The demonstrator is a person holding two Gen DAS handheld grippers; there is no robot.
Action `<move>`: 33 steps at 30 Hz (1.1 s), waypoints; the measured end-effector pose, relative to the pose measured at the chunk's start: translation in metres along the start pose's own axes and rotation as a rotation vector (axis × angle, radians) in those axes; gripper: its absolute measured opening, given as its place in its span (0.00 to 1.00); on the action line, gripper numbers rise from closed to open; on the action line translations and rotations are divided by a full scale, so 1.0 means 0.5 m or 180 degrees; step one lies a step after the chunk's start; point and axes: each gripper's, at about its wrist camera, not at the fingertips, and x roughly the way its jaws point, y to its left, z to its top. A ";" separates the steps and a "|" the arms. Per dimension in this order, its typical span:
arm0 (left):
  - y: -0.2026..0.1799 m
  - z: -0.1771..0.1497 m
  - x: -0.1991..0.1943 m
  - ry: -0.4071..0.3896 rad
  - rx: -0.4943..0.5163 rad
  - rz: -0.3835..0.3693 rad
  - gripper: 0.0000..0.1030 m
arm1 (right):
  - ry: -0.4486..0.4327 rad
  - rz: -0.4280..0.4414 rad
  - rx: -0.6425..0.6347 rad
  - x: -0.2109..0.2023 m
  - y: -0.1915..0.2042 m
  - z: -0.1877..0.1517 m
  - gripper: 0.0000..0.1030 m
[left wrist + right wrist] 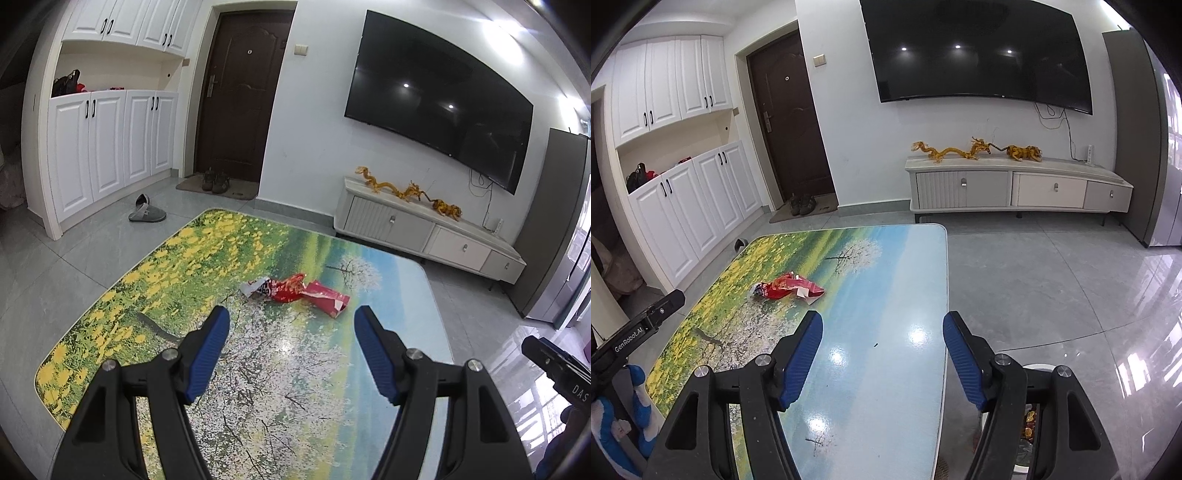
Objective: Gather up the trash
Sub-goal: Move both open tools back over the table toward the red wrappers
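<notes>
Crumpled red snack wrappers [299, 291] lie together near the middle of a table [388, 295] printed with a flower landscape. They also show in the right wrist view [788, 290], left of centre. My left gripper [291, 319] is open and empty, hovering just short of the wrappers. My right gripper [882, 325] is open and empty over the blue right part of the table [905, 280], well to the right of the wrappers. A white bin [1030, 424] with colourful trash inside shows partly behind my right finger, beside the table's right edge.
A white TV cabinet [1015, 188] with golden dragon figures [945, 150] stands against the far wall under a large TV [979, 51]. White cupboards [110, 147], a dark door [236, 92], shoes [215, 181] and a slipper [147, 213] are at left. Glossy grey floor [1052, 288] lies right of the table.
</notes>
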 end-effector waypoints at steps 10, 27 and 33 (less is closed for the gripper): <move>0.025 -0.017 0.069 0.0241 -0.0002 0.0098 0.67 | 0.0219 0.0068 -0.0013 0.076 0.011 -0.015 0.64; 0.126 -0.017 0.209 0.0651 0.0020 0.0116 0.67 | 0.0538 0.0358 -0.0198 0.223 0.050 0.000 0.64; 0.121 0.020 0.254 0.0724 0.0366 -0.0130 0.67 | 0.0639 0.0599 -0.0371 0.298 0.080 0.018 0.64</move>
